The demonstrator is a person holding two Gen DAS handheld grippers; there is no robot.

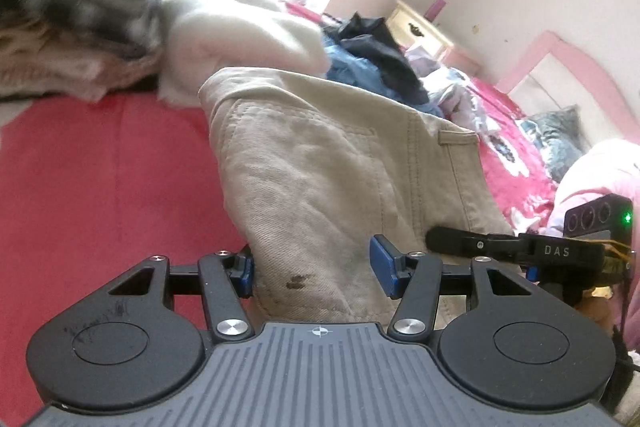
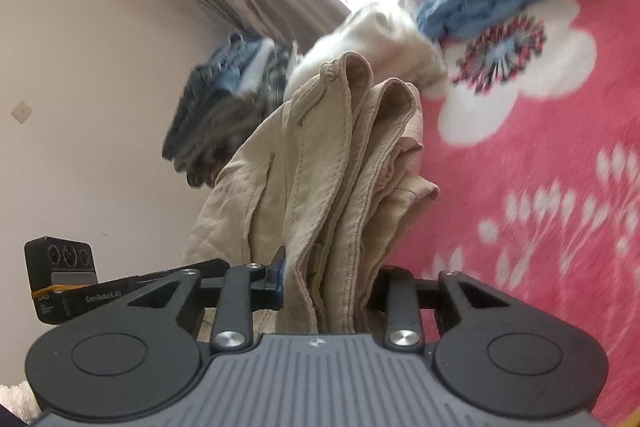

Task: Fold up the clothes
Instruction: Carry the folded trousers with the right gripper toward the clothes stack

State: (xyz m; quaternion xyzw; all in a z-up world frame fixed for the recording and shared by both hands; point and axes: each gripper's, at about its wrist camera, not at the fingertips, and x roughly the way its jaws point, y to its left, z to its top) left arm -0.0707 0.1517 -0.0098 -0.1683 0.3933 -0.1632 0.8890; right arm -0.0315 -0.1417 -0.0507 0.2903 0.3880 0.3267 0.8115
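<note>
1. While both grippers hold them, the tan pants hang above the red blanket.
2. The right gripper pinches a thick folded bunch of the pants.
3. The left gripper holds the flat pocket side, jaws half wide.
4. A clothes pile lies behind on the blanket.

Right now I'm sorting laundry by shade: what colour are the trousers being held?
Beige trousers, clearest in the right wrist view.
</note>
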